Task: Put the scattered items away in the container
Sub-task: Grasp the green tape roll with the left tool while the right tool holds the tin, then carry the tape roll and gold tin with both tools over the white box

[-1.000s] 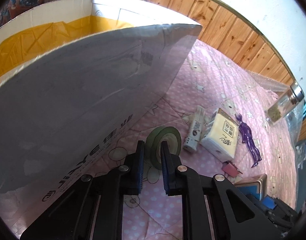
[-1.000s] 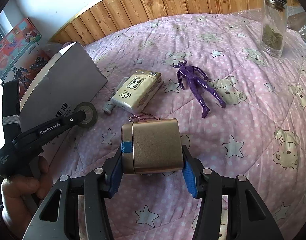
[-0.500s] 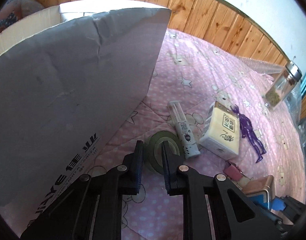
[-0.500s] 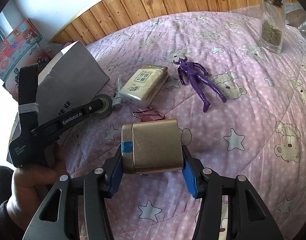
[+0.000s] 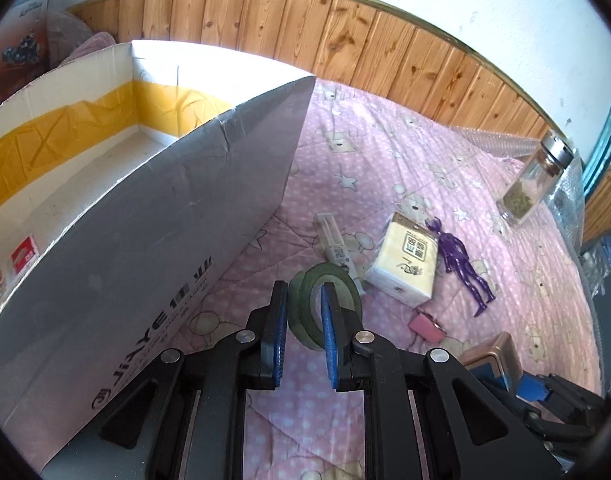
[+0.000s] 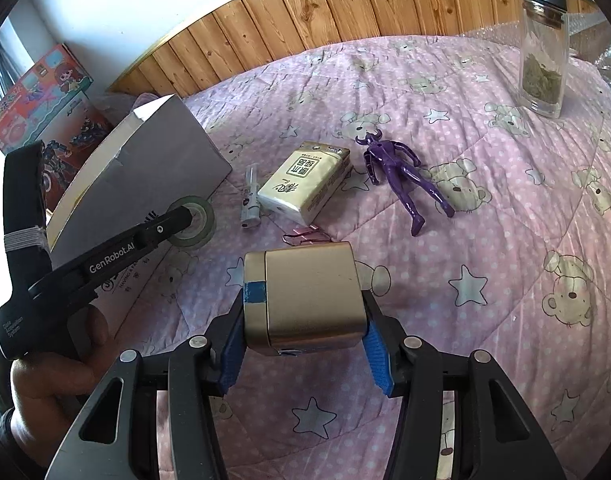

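The left tool (image 5: 303,322) pinched a green roll of tape (image 5: 323,306) by its ring, with one blue pad inside the hole and the other on the outside. The roll was held up just above the pink bed cover (image 5: 385,168), close beside the grey wall of the cardboard box (image 5: 165,216). The box stood open on the bed, with a yellow band along its inside and a small red and white pack (image 5: 15,266) lying on its floor. The right tool (image 6: 305,354) squeezed a gold tin (image 6: 305,300) between its blue pads, with a bit of blue tape stuck on the tin's side. The tin was held above the bed cover, well apart from the box. On the bed cover lay a white tube (image 6: 251,196), a pack of tissues (image 6: 305,180) just beside it, a purple toy figure (image 6: 401,174) near the pack, and a pink clip (image 6: 305,236) close to the tin. A glass jar (image 6: 543,40) with a silver lid stood upright farther away. A hand (image 6: 61,368) gripped the handle of the left tool.
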